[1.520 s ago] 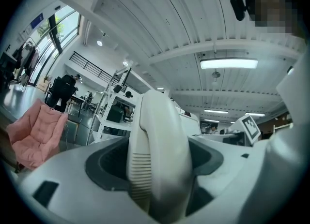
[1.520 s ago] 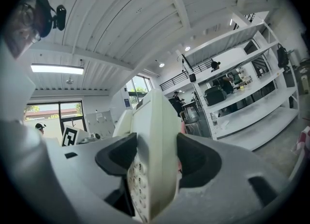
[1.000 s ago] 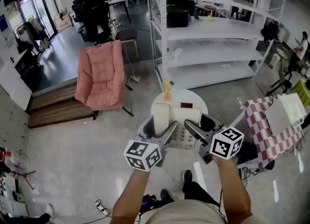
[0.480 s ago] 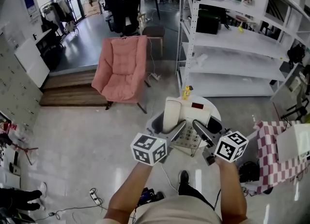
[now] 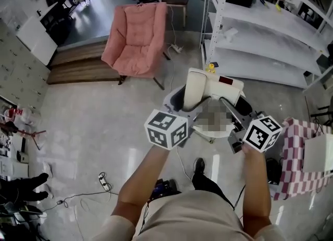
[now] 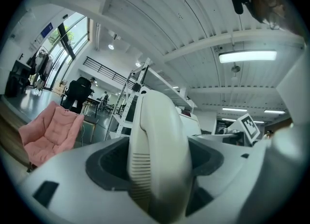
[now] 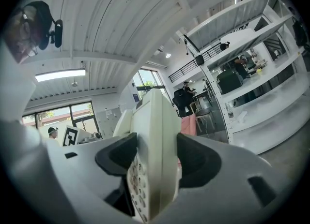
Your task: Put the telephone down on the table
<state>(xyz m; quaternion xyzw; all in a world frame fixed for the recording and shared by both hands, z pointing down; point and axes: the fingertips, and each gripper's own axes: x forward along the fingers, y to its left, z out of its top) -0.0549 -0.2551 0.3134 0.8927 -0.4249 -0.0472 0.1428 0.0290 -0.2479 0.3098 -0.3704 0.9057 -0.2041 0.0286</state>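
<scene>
A white shelving rack (image 5: 260,42) fills the space beyond and to the right of the telephone (image 5: 216,91), and a pink armchair (image 5: 136,39) stands well apart from it on the far left. The pale floor (image 5: 88,130) has its widest stretch left of the telephone. A red-checked cloth (image 5: 291,151) lies near its right. The cream telephone is held up in front of the person. Its long axis runs away from them, with the far end toward the rack. Whatever lies under it is hidden. Its handset (image 5: 195,90) lies along the left side, parallel to that axis, and a small red display (image 5: 226,80) sits at the far right corner. The left gripper (image 6: 157,155) is clenched on the handset, which rises upright between its jaws. The right gripper (image 7: 155,160) is clenched on the telephone's right edge, with the keypad buttons showing on the face left of that edge. A small yellow object (image 5: 211,68) peeks just past the telephone's far edge.
</scene>
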